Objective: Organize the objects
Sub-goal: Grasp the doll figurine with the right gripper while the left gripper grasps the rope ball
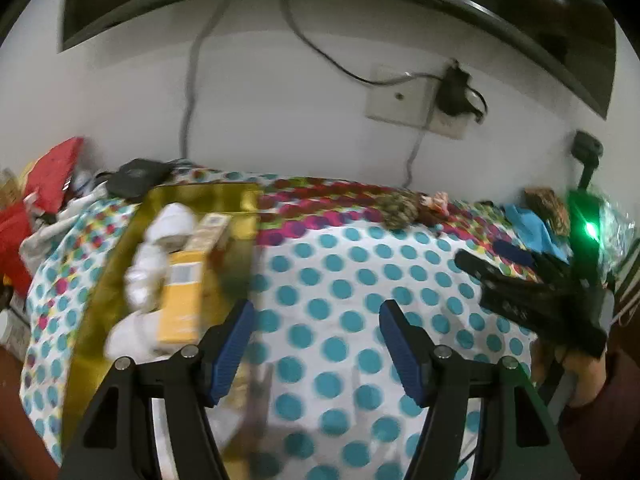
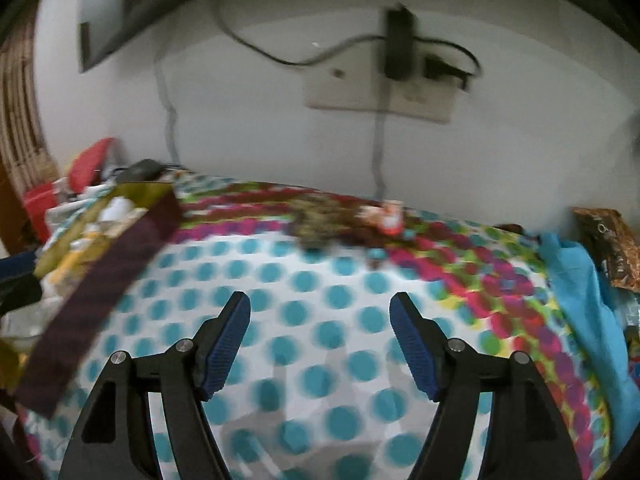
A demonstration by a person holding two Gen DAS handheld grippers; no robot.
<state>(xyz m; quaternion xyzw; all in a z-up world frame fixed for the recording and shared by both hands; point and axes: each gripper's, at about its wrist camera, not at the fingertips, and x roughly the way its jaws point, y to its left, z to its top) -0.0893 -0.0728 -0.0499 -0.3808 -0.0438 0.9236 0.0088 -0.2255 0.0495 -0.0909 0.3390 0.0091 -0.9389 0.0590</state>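
Observation:
A gold box (image 1: 120, 240) lies on the left of a polka-dot cloth (image 1: 340, 300). It holds a white bottle (image 1: 160, 252) and a yellow carton (image 1: 184, 296). My left gripper (image 1: 316, 308) is open and empty, above the cloth just right of the box. My right gripper (image 2: 320, 300) is open and empty over the cloth (image 2: 304, 320); its body shows in the left wrist view (image 1: 536, 300). The box (image 2: 104, 256) lies to its left, with a dark outer side. A brown patterned bundle (image 2: 316, 220) and a small orange-white item (image 2: 388, 216) lie at the far edge.
A wall with a socket plate (image 1: 416, 104) and cables stands behind the table. Red items (image 1: 52, 172) and a black device (image 1: 136, 176) crowd the back left. Blue cloth (image 2: 580, 280) and a brown packet (image 2: 612, 244) lie at the right edge.

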